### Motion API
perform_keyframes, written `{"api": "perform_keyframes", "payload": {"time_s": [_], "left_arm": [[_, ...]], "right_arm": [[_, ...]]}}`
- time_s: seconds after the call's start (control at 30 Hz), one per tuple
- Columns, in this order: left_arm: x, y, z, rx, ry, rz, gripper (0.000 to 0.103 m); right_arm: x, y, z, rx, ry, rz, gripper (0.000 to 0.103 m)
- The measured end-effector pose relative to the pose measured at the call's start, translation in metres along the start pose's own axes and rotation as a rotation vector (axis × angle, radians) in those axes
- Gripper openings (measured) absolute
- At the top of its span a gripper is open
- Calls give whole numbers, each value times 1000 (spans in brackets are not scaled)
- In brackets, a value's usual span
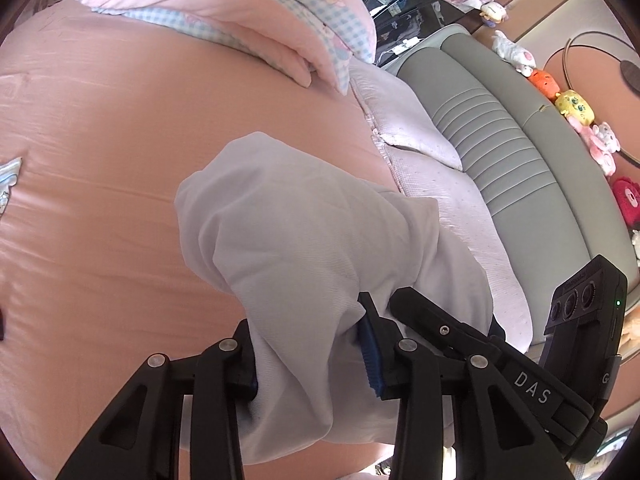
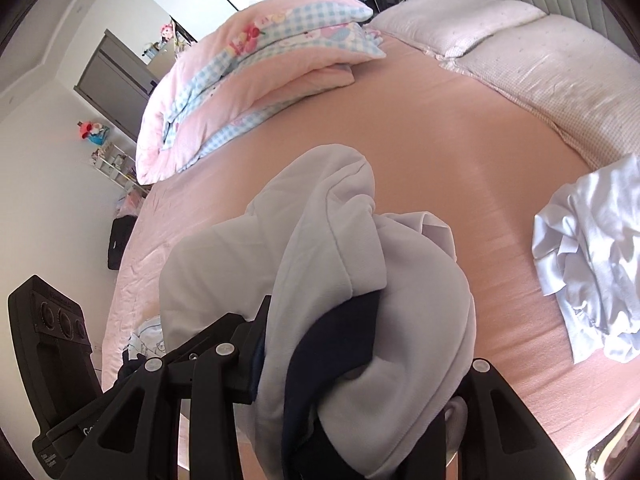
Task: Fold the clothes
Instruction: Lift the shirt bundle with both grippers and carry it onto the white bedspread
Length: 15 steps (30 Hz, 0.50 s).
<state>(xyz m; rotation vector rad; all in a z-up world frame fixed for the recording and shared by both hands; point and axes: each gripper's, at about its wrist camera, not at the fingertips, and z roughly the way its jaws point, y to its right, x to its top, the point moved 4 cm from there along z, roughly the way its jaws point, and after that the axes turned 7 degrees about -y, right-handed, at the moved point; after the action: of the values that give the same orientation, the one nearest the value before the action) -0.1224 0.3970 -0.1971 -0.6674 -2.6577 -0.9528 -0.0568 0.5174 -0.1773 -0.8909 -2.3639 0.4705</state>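
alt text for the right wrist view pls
The right gripper is clamped on a bunched pale grey garment with a dark navy part, held above a pink bed sheet. A folded pink quilt lies behind, crumpled white clothing right.

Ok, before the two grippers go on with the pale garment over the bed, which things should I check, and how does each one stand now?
1. Left gripper has the pale garment between its fingers: ok, cloth is clamped.
2. Right gripper holds the same garment: ok, a thick bunch with a dark navy part fills it.
3. Garment spread flat enough to fold: not ok, it hangs bunched.
4. Free space on the pink sheet ahead: ok.
5. The white crumpled cloth lies apart from the garment: ok.
6. Lower hem off the sheet: cannot tell, hidden under the bunch.
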Motion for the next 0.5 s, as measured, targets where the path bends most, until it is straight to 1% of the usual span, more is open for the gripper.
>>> {"api": "perform_keyframes", "payload": {"time_s": [0.07, 0.2, 0.5], "left_arm": [[1, 11, -5, -8, 6, 12, 35], [2, 34, -10, -30, 6, 26, 35], [1, 97, -6, -104, -24, 76, 35]], "right_arm": [[-2, 2, -19, -2, 16, -9, 38], [4, 7, -43, -7, 35, 11, 38], [18, 44, -109, -22, 103, 53, 38]]}}
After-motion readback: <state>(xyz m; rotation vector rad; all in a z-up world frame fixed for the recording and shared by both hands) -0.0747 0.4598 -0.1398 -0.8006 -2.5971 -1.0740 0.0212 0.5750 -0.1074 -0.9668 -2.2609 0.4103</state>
